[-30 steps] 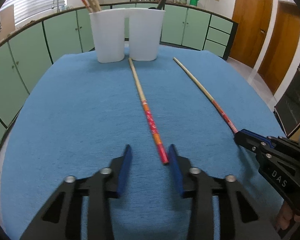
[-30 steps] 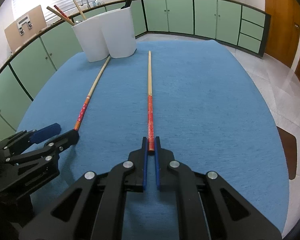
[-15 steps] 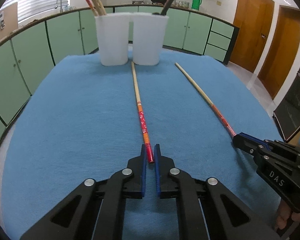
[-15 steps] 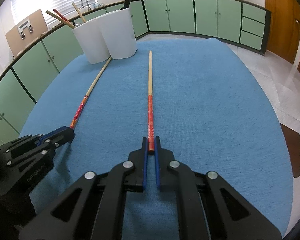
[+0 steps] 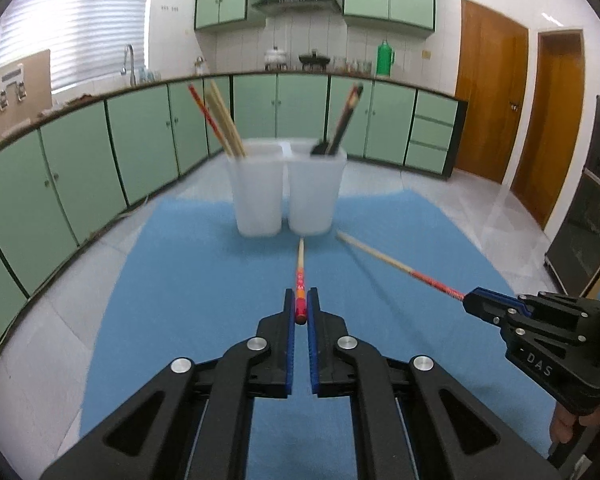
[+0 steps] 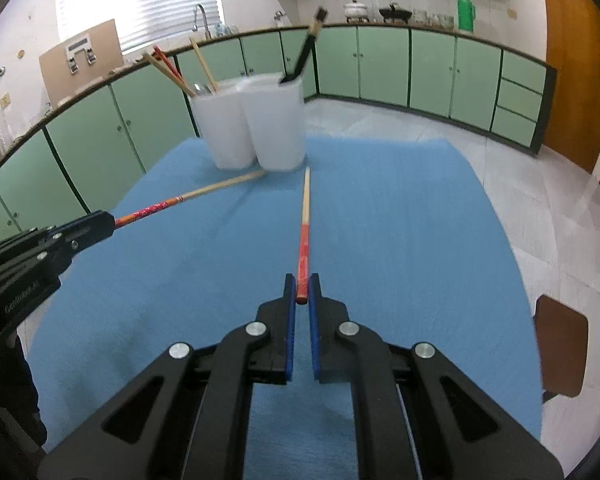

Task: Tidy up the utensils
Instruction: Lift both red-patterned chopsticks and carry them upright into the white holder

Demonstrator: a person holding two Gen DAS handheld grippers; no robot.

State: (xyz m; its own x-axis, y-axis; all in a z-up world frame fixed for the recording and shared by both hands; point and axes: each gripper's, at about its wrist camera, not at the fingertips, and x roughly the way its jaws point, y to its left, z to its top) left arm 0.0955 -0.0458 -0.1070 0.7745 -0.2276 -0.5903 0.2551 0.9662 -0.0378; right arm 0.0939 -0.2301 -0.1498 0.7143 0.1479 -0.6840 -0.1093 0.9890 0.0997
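Observation:
My left gripper [image 5: 300,309] is shut on the red end of a chopstick [image 5: 300,276] and holds it lifted above the blue cloth, its tip pointing at the white twin-cup holder [image 5: 286,192]. My right gripper [image 6: 302,289] is shut on the red end of a second chopstick [image 6: 304,232], also lifted and pointing at the holder [image 6: 256,124]. Each gripper shows in the other's view: the right one [image 5: 476,300], the left one [image 6: 100,222]. The holder's left cup has several chopsticks [image 5: 220,124], the right cup a dark utensil [image 5: 342,124].
The blue cloth [image 6: 400,220] covers the table; its edges drop to a tiled floor. Green cabinets [image 5: 100,152] ring the room. A brown chair seat [image 6: 562,344] stands at the table's right side.
Both grippers have risen off the cloth with their chopsticks. The left gripper went from open to shut on its chopstick a second ago. The views now look more level at the holder.

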